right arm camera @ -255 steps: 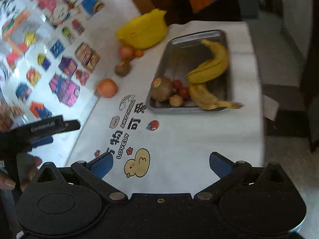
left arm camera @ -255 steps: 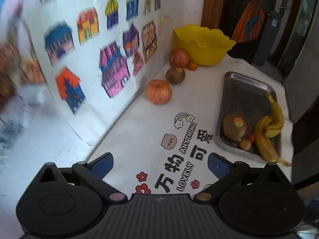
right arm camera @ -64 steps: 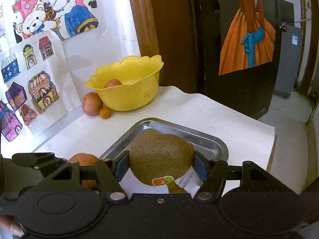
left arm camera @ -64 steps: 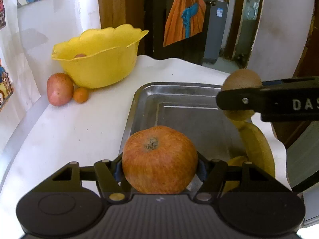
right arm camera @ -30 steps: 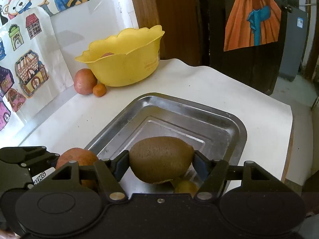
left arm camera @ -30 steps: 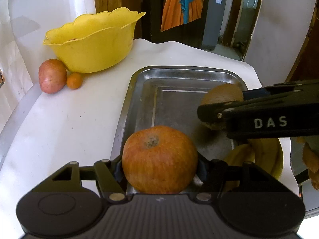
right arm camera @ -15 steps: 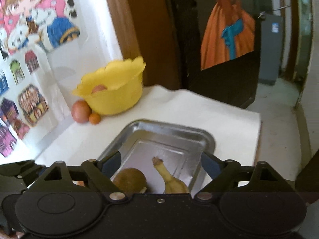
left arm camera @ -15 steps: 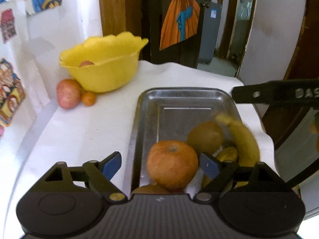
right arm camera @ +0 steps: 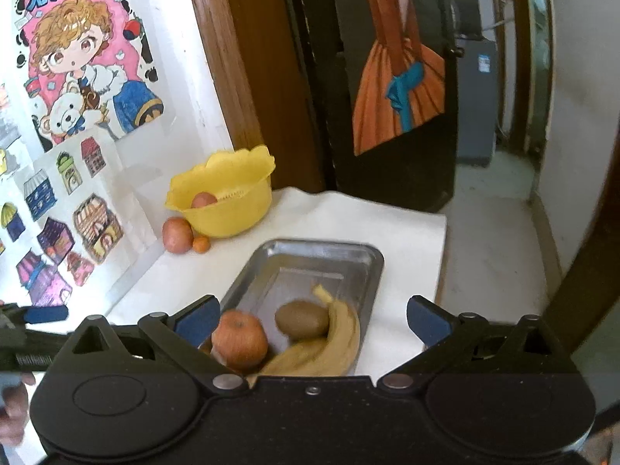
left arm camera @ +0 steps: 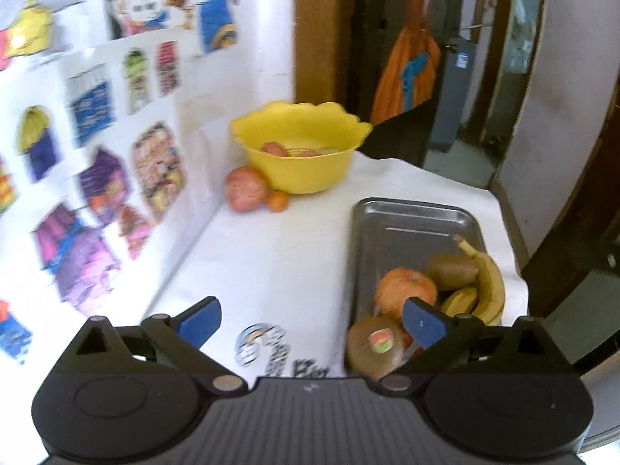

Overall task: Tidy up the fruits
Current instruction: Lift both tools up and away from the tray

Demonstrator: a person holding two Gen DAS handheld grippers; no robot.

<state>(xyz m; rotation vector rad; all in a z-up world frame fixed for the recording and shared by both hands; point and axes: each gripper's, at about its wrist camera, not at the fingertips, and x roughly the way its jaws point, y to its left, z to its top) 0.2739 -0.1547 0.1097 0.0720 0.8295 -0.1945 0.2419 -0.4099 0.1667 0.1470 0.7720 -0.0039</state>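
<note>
- L gripper (left arm camera: 312,319): jaws just opened wide, nothing between; above counter (left arm camera: 279,255), near tray (left arm camera: 410,213)
- R gripper (right arm camera: 312,319): likewise spread, empty; over tray
- apple (right arm camera: 240,339), kiwi (right arm camera: 302,319), bananas (right arm camera: 341,343) in tray; stickered kiwi (left arm camera: 374,345) at near end
- bowl (left arm camera: 302,155) far back

Tray (left arm camera: 410,217) dull brushed metal; bowl (left arm camera: 306,170) glossy yellow plastic; kiwi (right arm camera: 302,319) matt, fuzzy; tablecloth (left arm camera: 279,255) smooth white.
</note>
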